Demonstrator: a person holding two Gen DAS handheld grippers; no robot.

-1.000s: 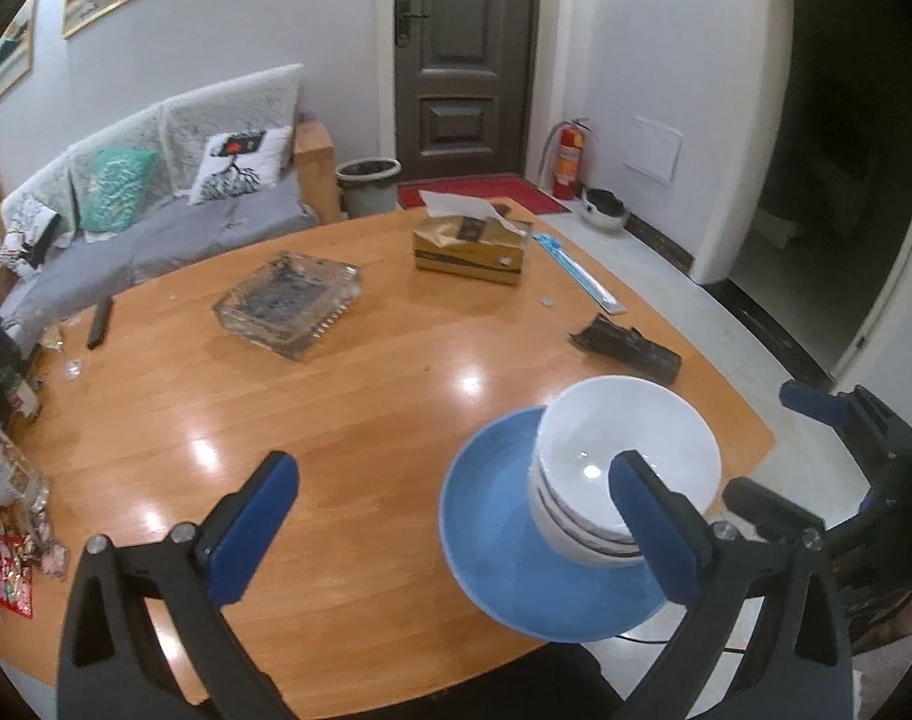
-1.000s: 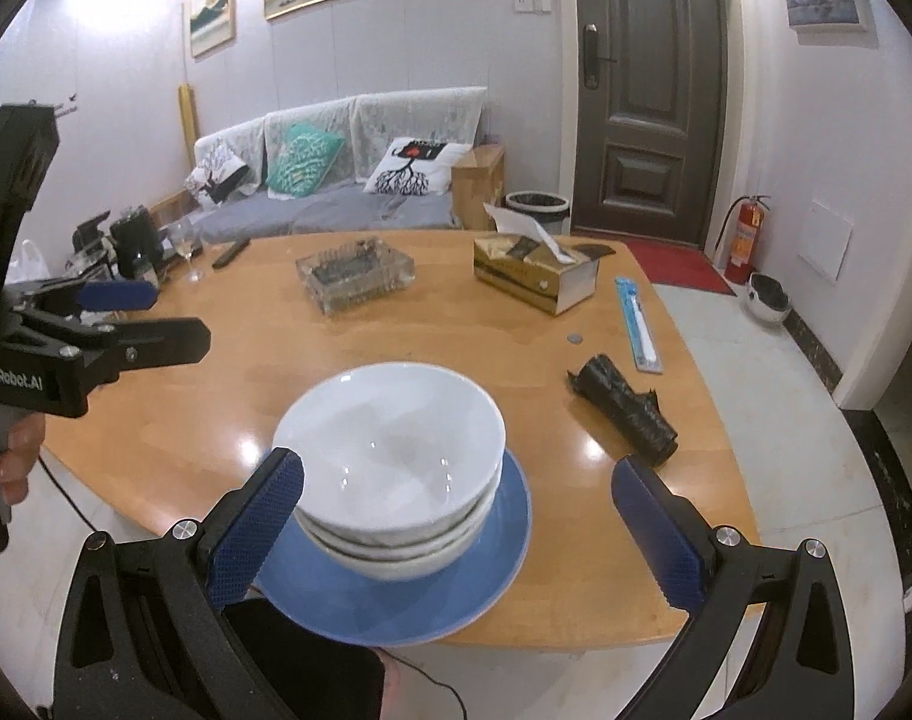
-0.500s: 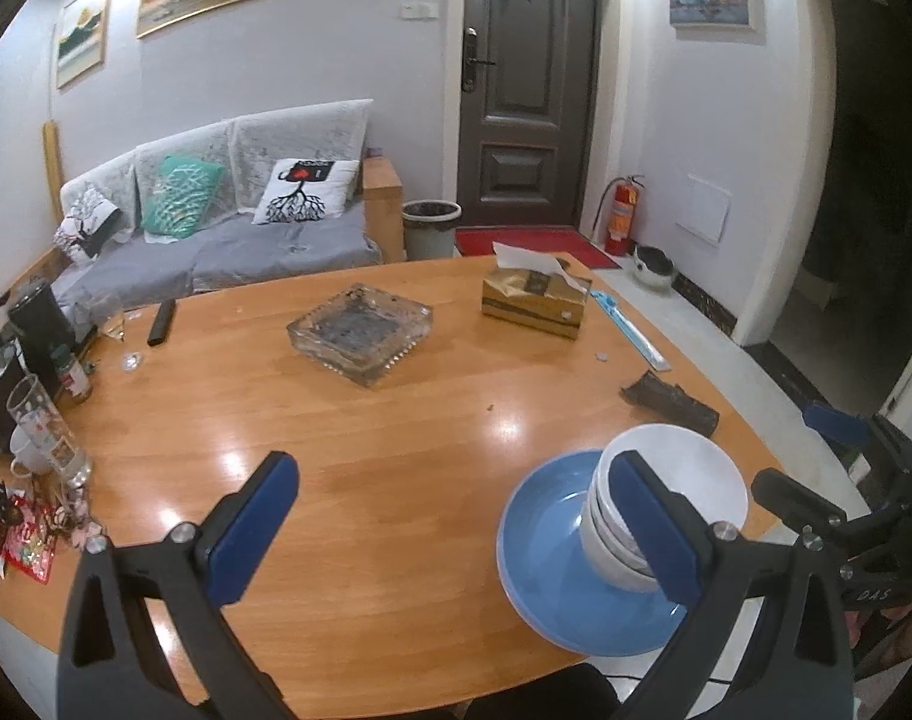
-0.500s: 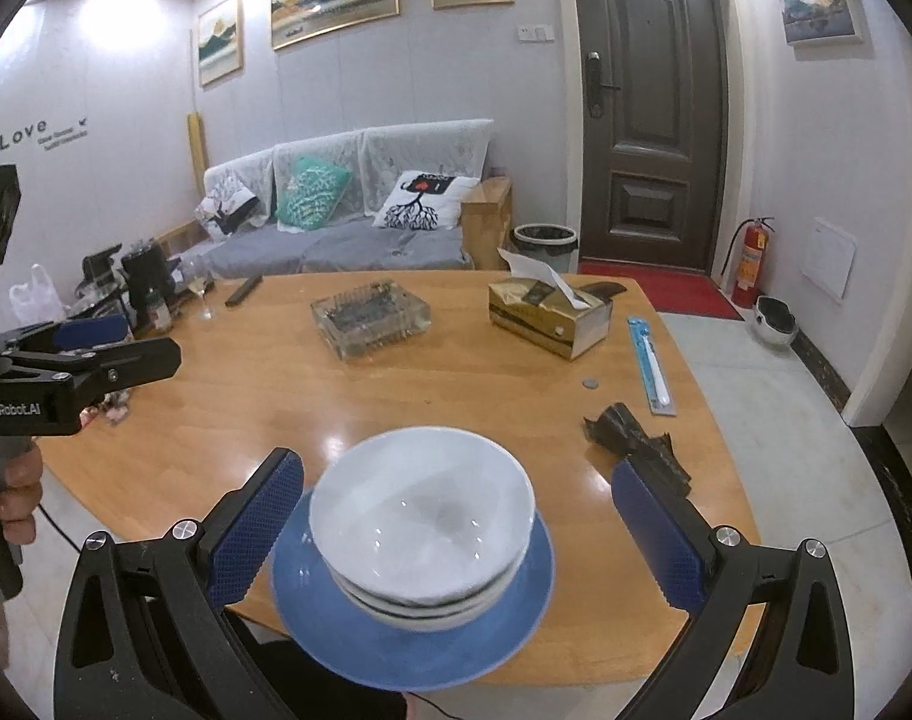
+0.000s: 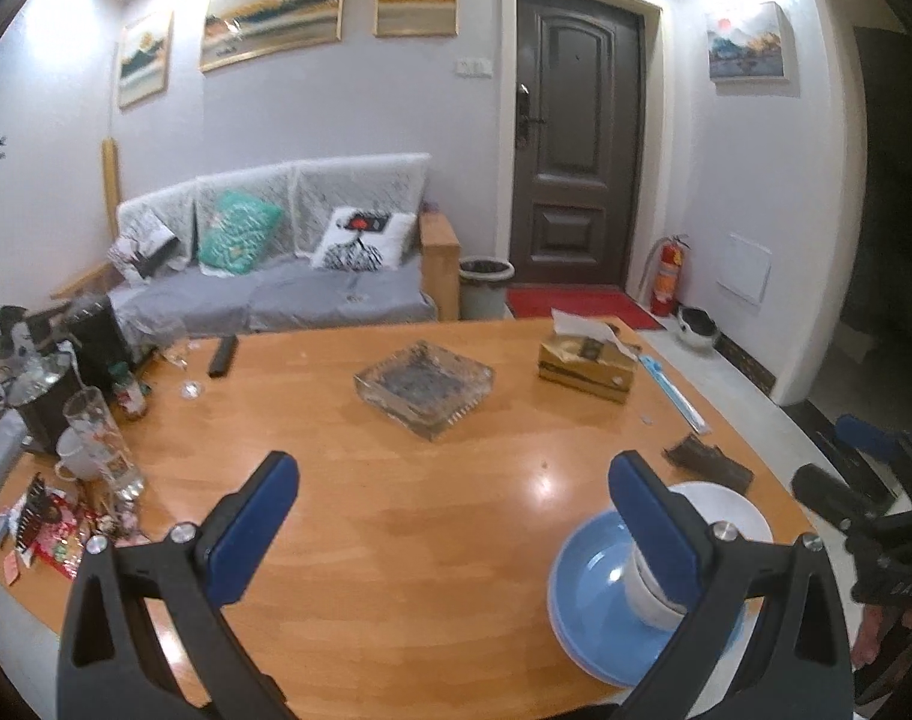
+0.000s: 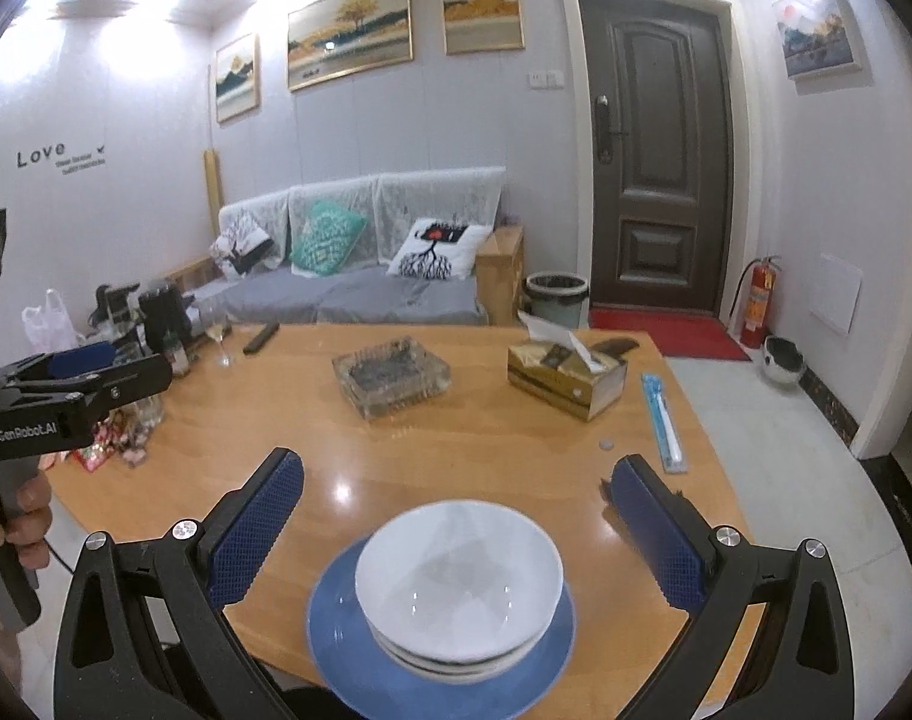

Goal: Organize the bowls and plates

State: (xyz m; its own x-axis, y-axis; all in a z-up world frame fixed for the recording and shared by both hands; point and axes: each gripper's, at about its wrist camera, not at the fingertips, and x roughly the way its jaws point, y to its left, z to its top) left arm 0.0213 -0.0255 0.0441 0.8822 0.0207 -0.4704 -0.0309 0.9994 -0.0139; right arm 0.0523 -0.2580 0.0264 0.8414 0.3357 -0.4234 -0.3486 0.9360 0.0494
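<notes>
Bowls (image 6: 459, 576) sit nested on the plate (image 6: 348, 648) at lower centre of the right view, near the table (image 6: 456, 456) edge; both the left gripper (image 5: 450, 528) and right gripper (image 6: 456, 534) gape empty, so any further handling should avoid nudging the stack outward.

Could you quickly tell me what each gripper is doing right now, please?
Left gripper: open, holding nothing, above the wooden table.
Right gripper: open, holding nothing, above the stacked white bowls on the round blue plate.

both wrist views look across the table (image 5: 396, 516) toward the door (image 6: 654, 150), apparently sharing the stacked bowls (image 6: 459, 570).
</notes>
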